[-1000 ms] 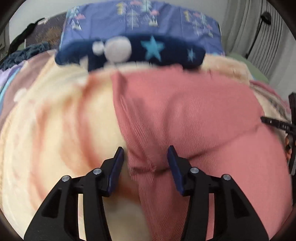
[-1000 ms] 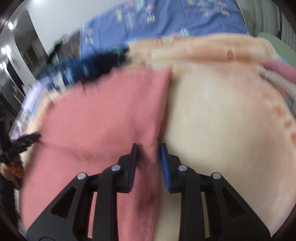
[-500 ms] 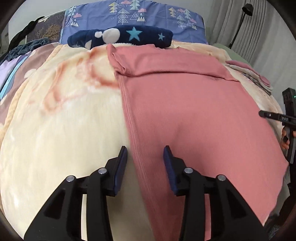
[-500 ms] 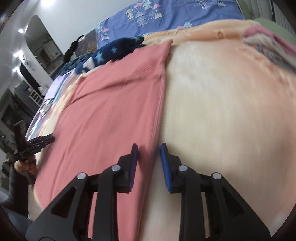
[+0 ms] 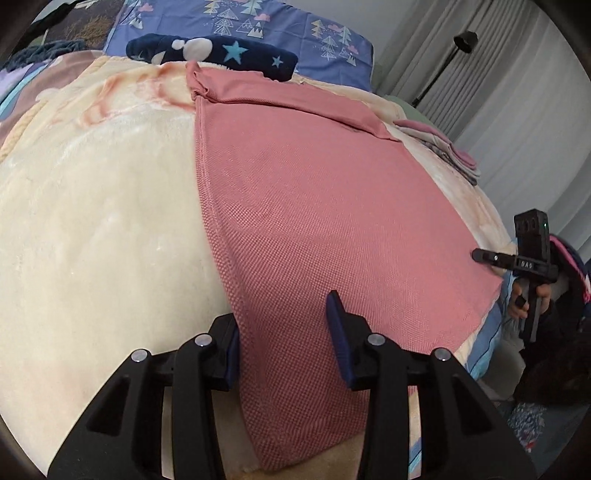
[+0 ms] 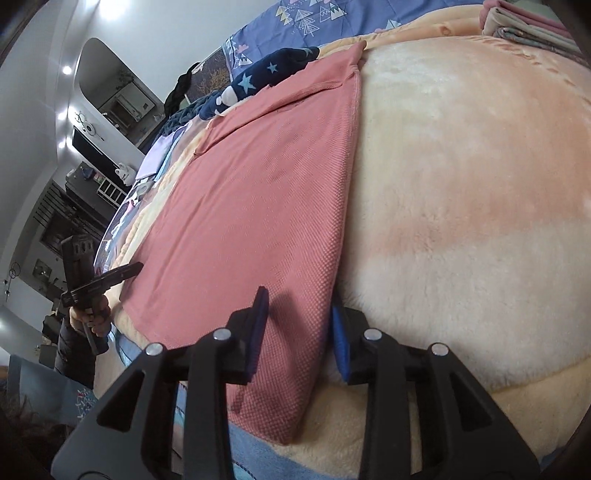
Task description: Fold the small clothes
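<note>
Beneath us spreads a cream and peach plush blanket (image 5: 92, 221) covering a bed, with grey curtains (image 5: 517, 110) and a black floor lamp (image 5: 463, 38) off to one side. On it lies the pink waffle-knit garment (image 5: 314, 206), spread flat and reaching from the near edge of the bed up toward a navy fleece item with pale stars (image 5: 221, 55) and a blue pillow printed with trees (image 5: 258, 26) at the far end. Our left gripper (image 5: 282, 332) has its jaws partly apart, and one near corner of the pink garment passes between them; its left blue pad sits right against the garment's long hemmed edge, while the other pad stands clear above the cloth, so we see no pinch. Our right gripper (image 6: 299, 325) straddles the opposite near corner of the same garment (image 6: 258, 192); its jaws are opening, with the garment's edge running between them and a gap showing on the left pad's side. We cannot tell whether the right-hand pad still touches the cloth. In the left wrist view the right gripper (image 5: 480, 254) shows at the garment's far side edge, held by a hand (image 5: 521, 295). A stack of folded pink and grey clothes (image 5: 439, 144) rests well apart, near the curtains.
</note>
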